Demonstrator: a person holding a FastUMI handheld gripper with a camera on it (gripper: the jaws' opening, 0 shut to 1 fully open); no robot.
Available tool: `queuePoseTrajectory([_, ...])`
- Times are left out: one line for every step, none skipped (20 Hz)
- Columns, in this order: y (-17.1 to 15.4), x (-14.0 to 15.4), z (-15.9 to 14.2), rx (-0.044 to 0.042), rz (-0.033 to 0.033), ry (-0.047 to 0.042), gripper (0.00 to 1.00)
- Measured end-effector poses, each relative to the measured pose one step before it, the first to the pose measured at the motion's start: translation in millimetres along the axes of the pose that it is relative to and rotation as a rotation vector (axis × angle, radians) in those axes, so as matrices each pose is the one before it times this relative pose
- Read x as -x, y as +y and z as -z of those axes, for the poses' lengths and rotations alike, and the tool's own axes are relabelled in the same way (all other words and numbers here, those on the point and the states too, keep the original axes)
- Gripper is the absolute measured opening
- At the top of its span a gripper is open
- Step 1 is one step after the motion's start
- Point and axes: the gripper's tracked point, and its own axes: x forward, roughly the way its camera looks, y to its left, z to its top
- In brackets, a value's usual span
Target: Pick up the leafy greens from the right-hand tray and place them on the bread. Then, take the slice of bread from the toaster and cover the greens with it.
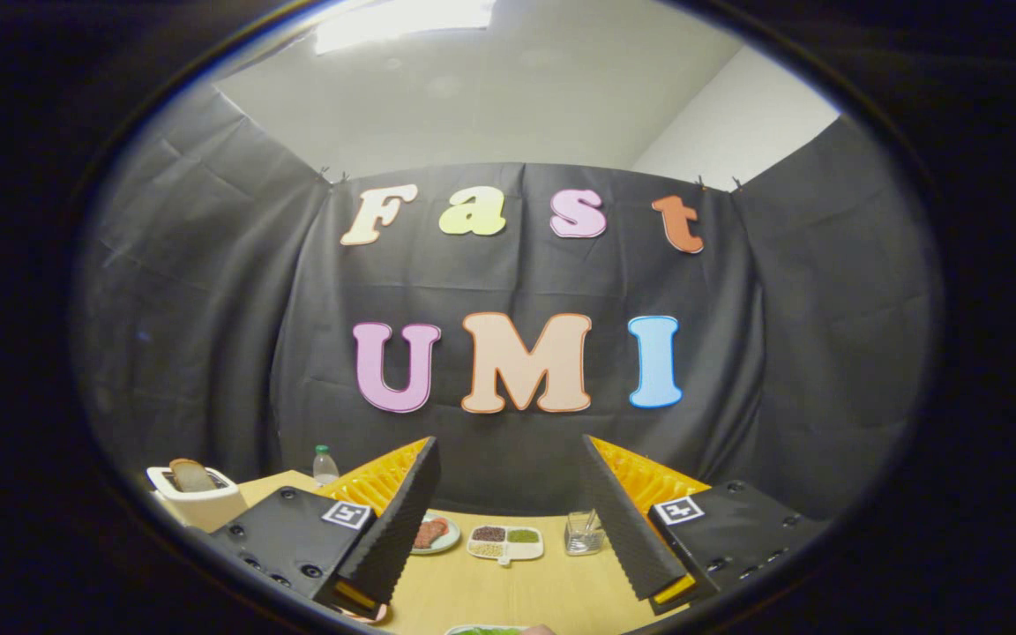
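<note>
Tongs [508, 520] gape empty above the table, leafy greens [483, 631] just beneath.

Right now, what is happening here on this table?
A hand-held gripper hovers above the wooden table with its jaws wide open, holding nothing. Beyond the jaws lie a small plate, a divided tray and a clear glass. A bread slice stands in the white toaster off to the side. Something green shows just below the jaws.
</note>
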Motion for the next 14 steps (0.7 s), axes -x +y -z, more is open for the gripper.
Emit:
queuePoseTrajectory([-1.14,-0.10,-0.24,-0.00215,-0.00255,0.00067,1.00])
queuePoseTrajectory([-0.60,-0.38,0.84,-0.00240,-0.00140,0.00000,1.00])
queuePoseTrajectory([-2.03,0.29,-0.18,0.00009,0.00240,-0.00158,1.00])
queuePoseTrajectory([-2.51,0.32,0.50,0.00109,0.00342,-0.00146,1.00])
queuePoseTrajectory([-1.99,-0.30,-0.20,0.00158,0.00212,-0.00080,1.00])
queuePoseTrajectory([-1.88,-0.12,0.06,0.00123,0.00214,-0.00039,1.00])
queuePoseTrajectory([-2.18,-0.53,0.58,0.00073,0.00200,0.00098,1.00])
queuePoseTrajectory([-1.70,-0.54,1.95,0.00074,0.00077,0.00205,1.00])
queuePoseTrajectory([-2.07,-0.77,1.05,0.00085,-0.00040,0.00224,1.00])
queuePoseTrajectory([-2.79,-0.18,2.05,0.00111,-0.00225,0.00214,1.00])
queuePoseTrajectory([-1.54,-1.07,2.07,-0.00082,-0.00546,0.00305,1.00])
queuePoseTrajectory([-1.31,-1.33,2.99,-0.00123,-0.00798,0.00495,1.00])
queuePoseTrajectory([-1.78,-0.81,3.21,0.00008,-0.00641,0.00579,1.00])
queuePoseTrajectory([-3.11,-0.78,3.25,0.00230,-0.00392,0.00578,1.00])
